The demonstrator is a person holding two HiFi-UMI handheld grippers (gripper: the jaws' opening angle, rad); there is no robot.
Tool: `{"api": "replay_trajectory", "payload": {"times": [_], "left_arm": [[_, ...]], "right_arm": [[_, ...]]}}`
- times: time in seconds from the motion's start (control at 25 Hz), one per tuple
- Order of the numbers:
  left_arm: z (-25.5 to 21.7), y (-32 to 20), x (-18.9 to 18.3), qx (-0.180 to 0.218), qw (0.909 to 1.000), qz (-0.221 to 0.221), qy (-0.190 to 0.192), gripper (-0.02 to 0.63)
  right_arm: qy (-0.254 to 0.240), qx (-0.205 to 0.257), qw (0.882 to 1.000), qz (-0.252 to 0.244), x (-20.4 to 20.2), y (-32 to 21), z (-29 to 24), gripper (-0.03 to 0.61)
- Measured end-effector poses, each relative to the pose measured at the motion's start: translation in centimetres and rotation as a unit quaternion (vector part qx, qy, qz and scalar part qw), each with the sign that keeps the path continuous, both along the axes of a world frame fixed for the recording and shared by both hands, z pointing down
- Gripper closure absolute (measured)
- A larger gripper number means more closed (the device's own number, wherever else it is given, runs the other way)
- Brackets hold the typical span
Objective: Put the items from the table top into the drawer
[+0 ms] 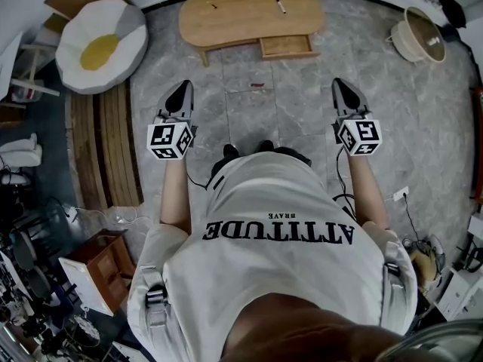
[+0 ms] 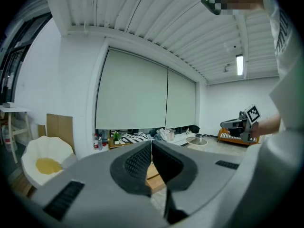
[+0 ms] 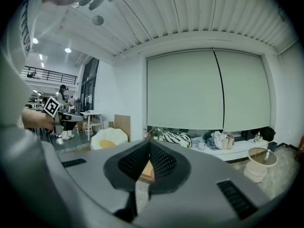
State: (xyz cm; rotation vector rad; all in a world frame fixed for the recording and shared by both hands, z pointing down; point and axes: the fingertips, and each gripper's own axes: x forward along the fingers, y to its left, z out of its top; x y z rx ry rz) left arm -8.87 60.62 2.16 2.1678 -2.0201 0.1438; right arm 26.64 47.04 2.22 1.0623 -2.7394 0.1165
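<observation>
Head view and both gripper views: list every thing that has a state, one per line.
drawer: pulled open.
pen: lying on the table, not yet in the drawer.
left gripper: shut, empty.
right gripper: shut, empty.
roller blinds: drawn down.

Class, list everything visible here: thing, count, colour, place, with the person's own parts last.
table: one, light wood, top centre
drawer: one, wood, open under the table's right half
pen: one, dark, on the table, right of middle
small item: one, dark, on the table's left part; too small to name
egg-shaped seat: one, white with yellow centre, upper left
basket-like stand: one, beige, upper right
wooden box: one, brown, lower left
left claw: one, grey, shut and empty, middle left
right claw: one, grey, shut and empty, middle right
</observation>
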Motion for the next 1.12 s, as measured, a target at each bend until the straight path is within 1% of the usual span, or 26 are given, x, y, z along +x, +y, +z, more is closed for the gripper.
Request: {"api": "replay_trajectory", "payload": {"times": [0.24,0.52,0.6,0.76,0.84,1.0,1.12], "left_arm": [[0.1,-0.8,1.8,0.008,0.9999,-0.012,0.000,0.592],[1.0,-1.9,2.9,-0.009,0.9998,-0.020,-0.003,0.592],[0.7,-2.3,2.6,-0.005,0.9998,-0.019,0.002,0.592],[0.1,-3.5,2.1,0.009,0.9998,-0.001,0.018,0.592],[0.1,-4.4,1.6,0.012,0.9997,0.004,0.020,0.592],[0.4,-6.8,-0.2,0.010,0.9999,0.007,0.006,0.592],[0.5,-8.9,-1.5,0.009,0.9998,0.016,-0.008,0.592]], "right_arm": [[0.002,0.008,1.000,-0.026,0.8,-1.2,0.3,0.560],[0.000,0.003,0.999,-0.045,1.3,-2.1,0.9,0.560],[0.003,0.003,0.999,-0.046,1.0,-2.4,1.0,0.560],[0.007,0.000,0.999,-0.046,0.0,-3.2,1.3,0.560],[0.009,0.001,0.999,-0.045,-0.6,-3.7,1.3,0.560],[0.010,-0.002,0.999,-0.035,-2.1,-5.7,1.5,0.560],[0.010,-0.006,1.000,-0.024,-3.5,-7.4,1.7,0.560]]}}
